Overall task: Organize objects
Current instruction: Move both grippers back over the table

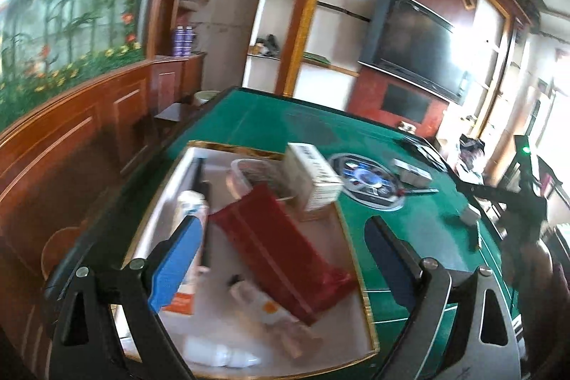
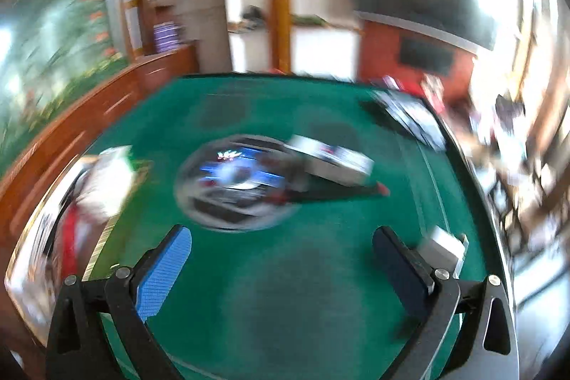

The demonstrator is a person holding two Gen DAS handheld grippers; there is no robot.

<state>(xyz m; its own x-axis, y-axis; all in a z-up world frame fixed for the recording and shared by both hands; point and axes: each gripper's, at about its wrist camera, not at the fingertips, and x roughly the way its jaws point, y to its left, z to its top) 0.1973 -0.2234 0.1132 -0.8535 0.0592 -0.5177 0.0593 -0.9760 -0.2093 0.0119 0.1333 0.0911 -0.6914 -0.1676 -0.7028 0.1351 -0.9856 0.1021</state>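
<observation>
A white tray with a gold rim sits on the green table. It holds a red pouch, a white barcoded box, a clear plastic container, a white tube and a white bottle. My left gripper hangs open over the tray, above the red pouch, with nothing gripped. The right wrist view is blurred. There my right gripper stands open and empty over bare green felt. A small white box lies just outside its right finger.
A round panel is set in the table's middle, with a grey box and a dark red-tipped stick beside it. Dark flat items lie at the far right corner. The tray is at the left. Wood panelling runs along the left.
</observation>
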